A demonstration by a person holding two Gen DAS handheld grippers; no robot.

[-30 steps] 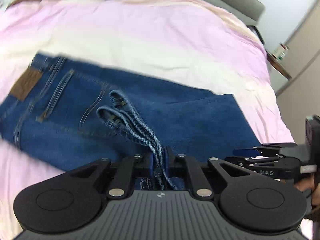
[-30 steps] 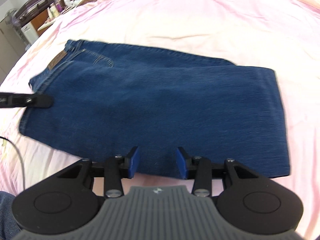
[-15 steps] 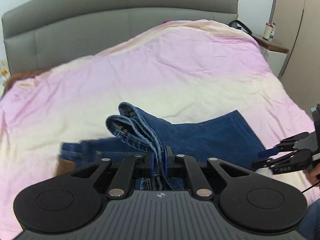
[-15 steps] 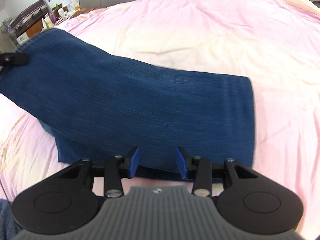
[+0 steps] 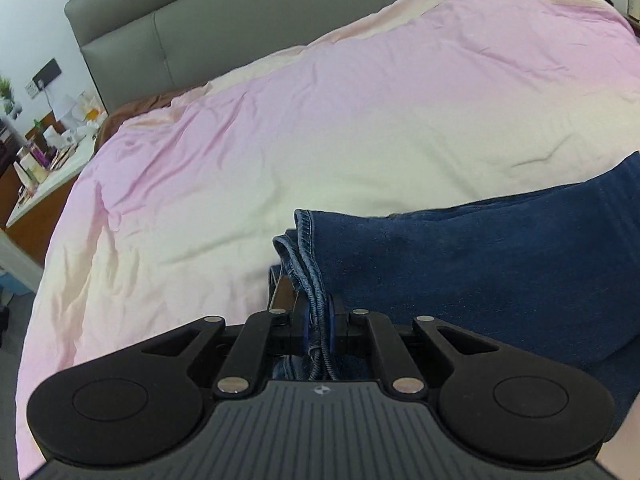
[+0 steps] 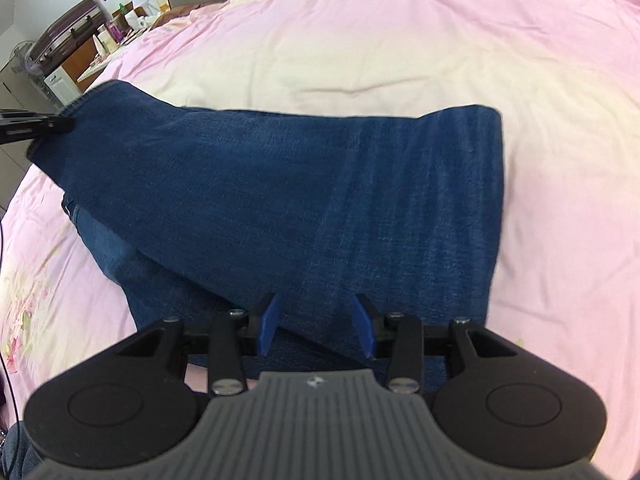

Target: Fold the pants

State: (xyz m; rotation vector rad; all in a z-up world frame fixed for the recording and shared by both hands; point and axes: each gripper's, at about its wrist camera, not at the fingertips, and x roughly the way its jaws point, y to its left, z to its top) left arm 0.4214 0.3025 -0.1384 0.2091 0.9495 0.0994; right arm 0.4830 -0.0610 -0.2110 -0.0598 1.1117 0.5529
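Dark blue jeans [image 6: 288, 184] lie on the pink and cream bedspread [image 6: 360, 48]. My left gripper [image 5: 319, 322] is shut on the stacked leg hems [image 5: 304, 248] and holds them lifted, so the legs drape back over the rest of the pants [image 5: 500, 264]. It also shows in the right wrist view [image 6: 52, 124] at the far left, pinching the raised hem corner. My right gripper [image 6: 316, 326] is open and empty, hovering over the near edge of the denim, with the fold [image 6: 494, 168] to its right.
A grey padded headboard [image 5: 224, 24] stands behind the bed. A cluttered bedside cabinet [image 5: 48, 160] is at the left, with a dark suitcase [image 6: 64, 36] beyond it. The bed's left edge drops to the floor [image 5: 12, 360].
My left gripper has lifted the hems and carried them back over the pants toward the waist, doubling the legs over. The right gripper stayed open near the front edge.
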